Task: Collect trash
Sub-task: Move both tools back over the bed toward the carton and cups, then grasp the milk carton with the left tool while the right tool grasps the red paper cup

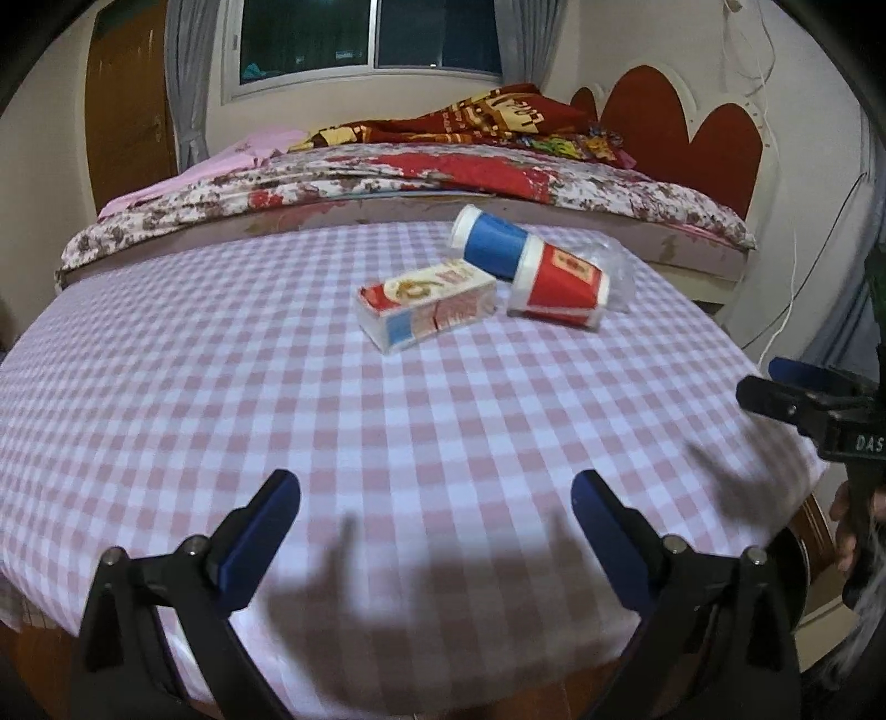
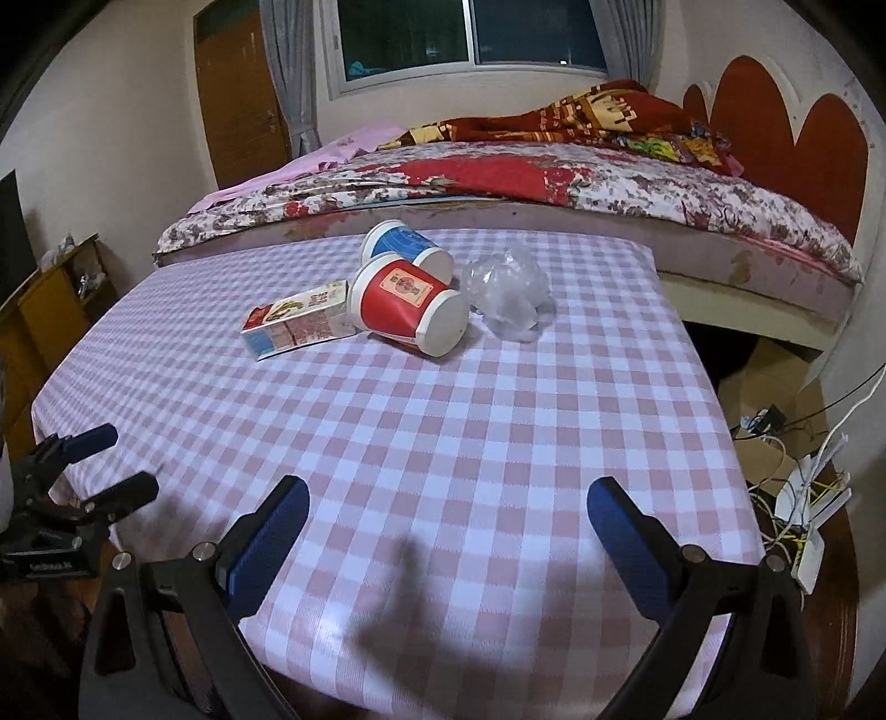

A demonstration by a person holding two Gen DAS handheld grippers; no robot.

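Left gripper (image 1: 436,493), black frame with blue finger pads, sat at the near edge of the pink-and-white checked tablecloth (image 1: 277,399), jaws spread wide, nothing between them. Right gripper (image 2: 447,498) was the same: wide apart, empty, low over the near edge of the cloth. Each showed at the side of the other's view (right one off to the left gripper's right, at the cloth's edge).

Trash was all ahead of both grippers, well apart from them, clustered toward the far side of the cloth:
- flat red-and-white cardboard carton (image 1: 425,306) lying on its side, nearest, ahead of the left gripper
- red paper cup with white rim (image 1: 559,288) on its side, touching the carton in the right view
- blue paper cup with white rim (image 1: 490,242) on its side, just behind the red one, touching it
- crumpled clear plastic wrapper (image 2: 506,296) just right of the cups

Beyond the cloth: bed with floral quilt (image 1: 637,194), red scalloped headboard (image 1: 681,127), dark window (image 1: 371,33).
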